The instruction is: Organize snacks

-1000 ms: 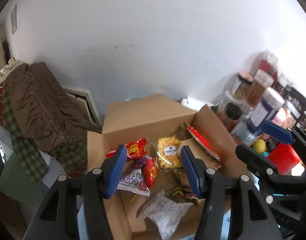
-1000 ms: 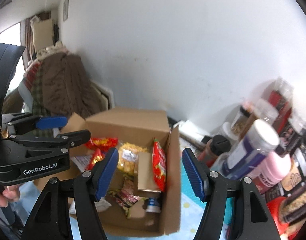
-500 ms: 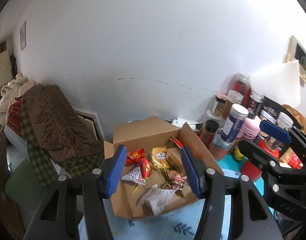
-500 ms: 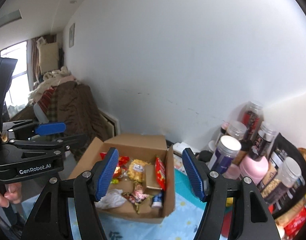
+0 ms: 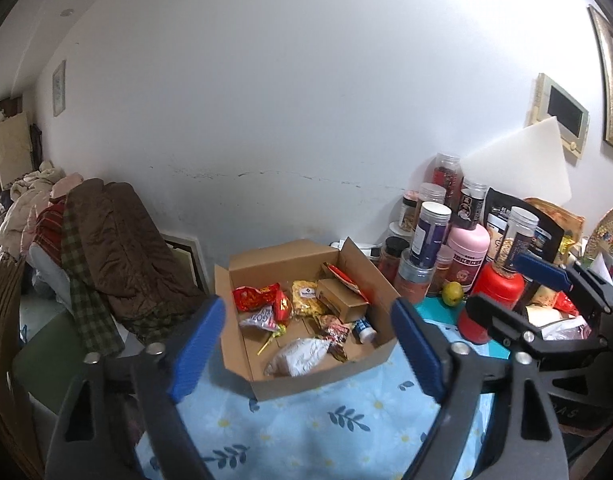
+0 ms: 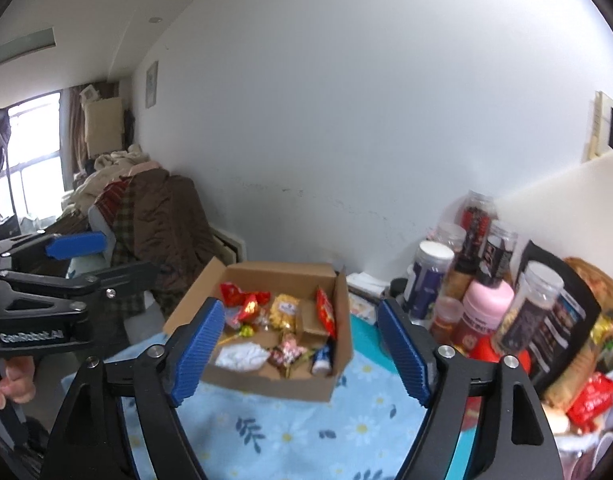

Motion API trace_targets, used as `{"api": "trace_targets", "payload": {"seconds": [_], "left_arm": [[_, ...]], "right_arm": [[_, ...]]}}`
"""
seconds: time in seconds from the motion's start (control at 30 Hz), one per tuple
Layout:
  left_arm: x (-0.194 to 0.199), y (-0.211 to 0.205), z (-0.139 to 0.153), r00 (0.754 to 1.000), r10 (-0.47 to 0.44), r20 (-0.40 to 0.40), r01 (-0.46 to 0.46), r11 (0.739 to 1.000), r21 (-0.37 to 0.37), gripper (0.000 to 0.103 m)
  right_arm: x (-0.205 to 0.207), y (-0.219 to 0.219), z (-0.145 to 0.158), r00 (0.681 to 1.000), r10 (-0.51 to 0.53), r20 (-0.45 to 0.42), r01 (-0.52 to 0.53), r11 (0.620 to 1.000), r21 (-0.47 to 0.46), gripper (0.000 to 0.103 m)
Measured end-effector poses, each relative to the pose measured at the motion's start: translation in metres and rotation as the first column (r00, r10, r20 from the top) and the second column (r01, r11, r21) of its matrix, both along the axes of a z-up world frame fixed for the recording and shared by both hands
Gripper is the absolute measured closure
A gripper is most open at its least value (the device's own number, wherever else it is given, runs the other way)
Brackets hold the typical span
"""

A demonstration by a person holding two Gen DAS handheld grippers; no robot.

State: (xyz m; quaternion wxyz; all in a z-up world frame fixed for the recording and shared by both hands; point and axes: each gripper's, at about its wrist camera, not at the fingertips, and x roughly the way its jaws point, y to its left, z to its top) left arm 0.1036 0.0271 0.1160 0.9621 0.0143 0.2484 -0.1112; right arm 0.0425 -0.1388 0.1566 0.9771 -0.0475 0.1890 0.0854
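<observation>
Pulled back from the cardboard box (image 5: 306,320), both spread and empty: left claw (image 5: 308,350) and right claw (image 6: 298,348) facing it squarely, seemingly equally near.

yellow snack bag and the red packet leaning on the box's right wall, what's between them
A small brown carton lies between the yellow snack bag and the red packet, inside the cardboard box. The left wrist view shows it best.

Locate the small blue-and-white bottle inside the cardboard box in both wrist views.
Left wrist: small bottle lies by the box's right wall, right of centre.
Right wrist: bottle sits in the box's near right corner, centre frame.
Shared landmark: white crinkled packet, left of it.
</observation>
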Motion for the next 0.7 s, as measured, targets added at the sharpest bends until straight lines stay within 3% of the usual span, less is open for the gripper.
{"api": "trace_targets", "payload": {"seconds": [0.07, 0.37, 0.7], "left_arm": [[-0.013, 0.000, -0.004, 1.000, 0.007, 0.013, -0.007, 1.000, 0.004, 0.009], [-0.051, -0.007, -0.031, 1.000, 0.010, -0.006, -0.010, 1.000, 0.006, 0.008], [-0.066, -0.010, -0.047, 0.997, 0.067, -0.024, -0.068, 0.998, -0.010, 0.008]], "right_arm": [[-0.011, -0.001, -0.007, 1.000, -0.001, -0.003, 0.001, 1.000, -0.003, 0.018], [-0.047, -0.006, -0.035, 1.000, -0.015, -0.019, 0.015, 1.000, -0.015, 0.015], [-0.061, -0.011, -0.051, 1.000, 0.002, -0.023, -0.003, 1.000, -0.013, 0.015]]}}
